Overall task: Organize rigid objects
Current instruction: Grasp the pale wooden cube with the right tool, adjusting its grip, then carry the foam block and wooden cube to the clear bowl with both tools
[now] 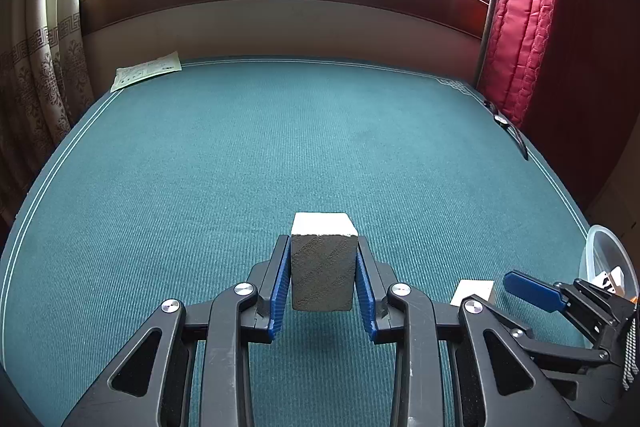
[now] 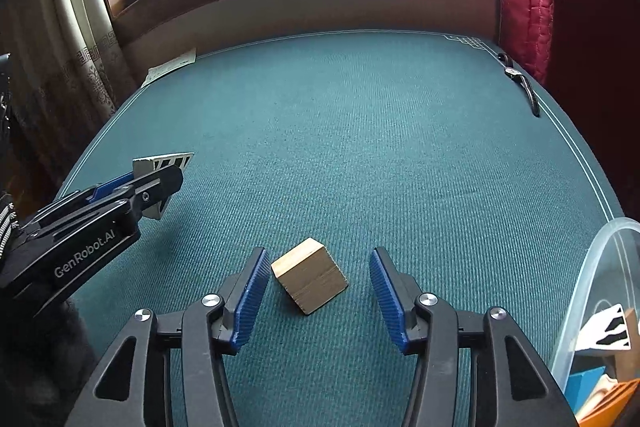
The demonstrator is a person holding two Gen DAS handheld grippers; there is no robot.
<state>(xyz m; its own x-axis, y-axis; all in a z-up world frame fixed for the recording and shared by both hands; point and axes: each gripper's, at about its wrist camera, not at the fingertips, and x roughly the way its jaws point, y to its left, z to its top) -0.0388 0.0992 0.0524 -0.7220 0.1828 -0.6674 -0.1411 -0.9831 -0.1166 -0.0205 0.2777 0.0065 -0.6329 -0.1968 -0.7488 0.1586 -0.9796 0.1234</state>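
Note:
My left gripper [image 1: 323, 259] is shut on a block [image 1: 323, 267] with a white top and a dark near face, held above the green table. In the right wrist view the same gripper [image 2: 160, 183] shows at the left, holding that block [image 2: 168, 163], which has striped markings. My right gripper [image 2: 318, 279] is open, its blue pads either side of a plain wooden cube [image 2: 310, 281] that lies on the table, not touching it. In the left wrist view the cube [image 1: 474, 291] shows near the right gripper's fingertip [image 1: 532, 291].
A clear plastic bin [image 2: 592, 291] at the right front holds several blocks, also visible in the left wrist view [image 1: 604, 259]. A paper sheet [image 1: 146, 71] lies at the far left corner. A wristwatch [image 2: 520, 79] lies at the far right edge. Curtains and a window lie behind.

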